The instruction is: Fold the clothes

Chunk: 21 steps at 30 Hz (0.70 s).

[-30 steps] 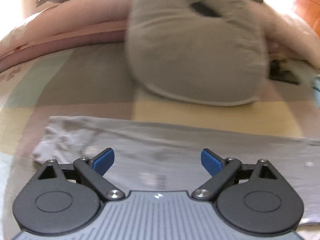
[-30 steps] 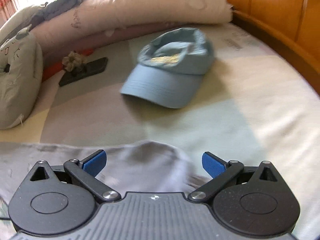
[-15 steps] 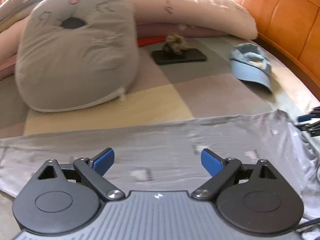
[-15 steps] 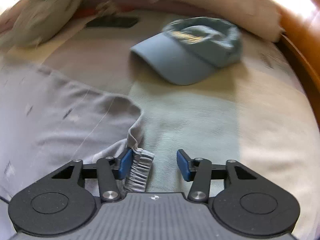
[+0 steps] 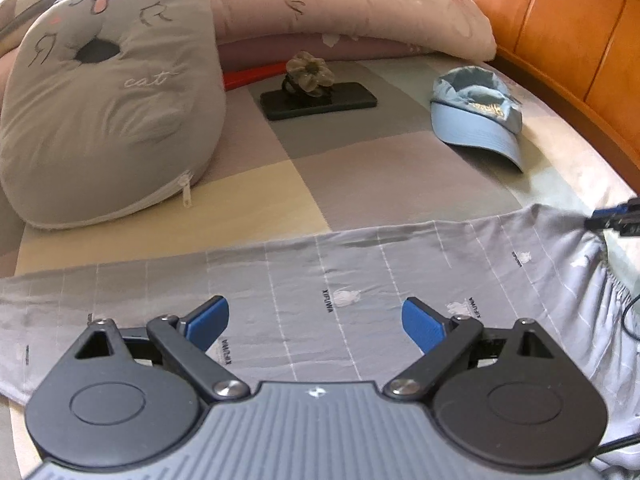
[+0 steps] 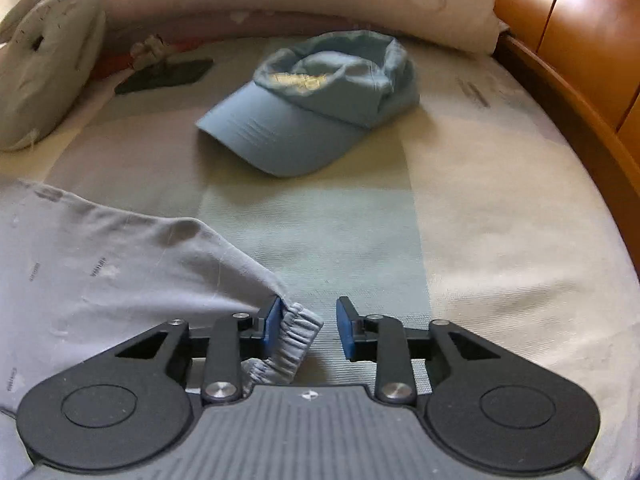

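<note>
Left claw [image 5: 316, 322]: I hold it over the grey trousers [image 5: 360, 280] — jaws spread wide, nothing between the blue pads [image 5: 420, 324].

Right claw [image 6: 306, 328]: narrowed but not closed; the elastic waistband [image 6: 296, 338] sits between the pads, touching the left one, with a gap to the right one. I cannot tell whether the cloth is gripped. In the left wrist view this claw [image 5: 612, 220] shows at the far right edge of the garment.

Grey trousers: spread flat across the bed [image 5: 392, 176], lengthwise left to right, small printed logos and thin pale lines on the fabric.

Bed: checked sheet in cream, grey and pale green.

Cat cushion [image 5: 108, 108]: grey, lying beyond the trousers on the left.

Blue cap [image 6: 316, 108]: on the sheet beyond the waistband, well apart from the trousers.

Dark phone [image 5: 320, 100]: between cushion and cap — a fabric flower [image 5: 310, 70] rests on it.

Headboard [image 5: 568, 40]: orange wood, right side.
</note>
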{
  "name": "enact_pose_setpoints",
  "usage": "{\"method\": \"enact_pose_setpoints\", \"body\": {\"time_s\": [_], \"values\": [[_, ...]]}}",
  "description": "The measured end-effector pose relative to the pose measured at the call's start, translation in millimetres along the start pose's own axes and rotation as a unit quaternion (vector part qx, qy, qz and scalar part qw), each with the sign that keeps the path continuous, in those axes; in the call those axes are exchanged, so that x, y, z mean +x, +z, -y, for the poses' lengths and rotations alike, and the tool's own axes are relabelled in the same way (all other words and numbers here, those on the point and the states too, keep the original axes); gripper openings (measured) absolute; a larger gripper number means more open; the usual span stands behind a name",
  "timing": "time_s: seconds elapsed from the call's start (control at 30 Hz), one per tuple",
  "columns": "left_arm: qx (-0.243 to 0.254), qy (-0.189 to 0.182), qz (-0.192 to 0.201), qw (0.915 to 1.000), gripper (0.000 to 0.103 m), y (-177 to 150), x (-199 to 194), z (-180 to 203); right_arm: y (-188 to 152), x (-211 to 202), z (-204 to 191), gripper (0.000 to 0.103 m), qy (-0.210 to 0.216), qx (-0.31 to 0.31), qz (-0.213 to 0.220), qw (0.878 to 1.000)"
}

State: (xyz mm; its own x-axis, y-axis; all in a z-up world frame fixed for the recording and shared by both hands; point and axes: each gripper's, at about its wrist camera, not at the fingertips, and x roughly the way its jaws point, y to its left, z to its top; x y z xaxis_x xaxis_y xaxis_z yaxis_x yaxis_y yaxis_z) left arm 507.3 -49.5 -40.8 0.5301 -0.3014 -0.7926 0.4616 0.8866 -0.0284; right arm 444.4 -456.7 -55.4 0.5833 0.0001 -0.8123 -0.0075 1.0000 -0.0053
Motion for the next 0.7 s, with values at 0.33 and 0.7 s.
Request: {"method": "enact_pose_setpoints", "body": {"time_s": [0.33, 0.7], "values": [[0.078, 0.035, -0.011, 0.9963, 0.093, -9.0, 38.0, 23.2, 0.9, -5.3, -49.1, 0.046, 0.051, -0.003, 0.008, 0.999], [-0.026, 0.022, -0.003, 0.9994, 0.092, 18.6, 38.3, -12.3, 19.8, 17.2, -67.4, 0.061, 0.034, 0.039, -0.002, 0.999]]}}
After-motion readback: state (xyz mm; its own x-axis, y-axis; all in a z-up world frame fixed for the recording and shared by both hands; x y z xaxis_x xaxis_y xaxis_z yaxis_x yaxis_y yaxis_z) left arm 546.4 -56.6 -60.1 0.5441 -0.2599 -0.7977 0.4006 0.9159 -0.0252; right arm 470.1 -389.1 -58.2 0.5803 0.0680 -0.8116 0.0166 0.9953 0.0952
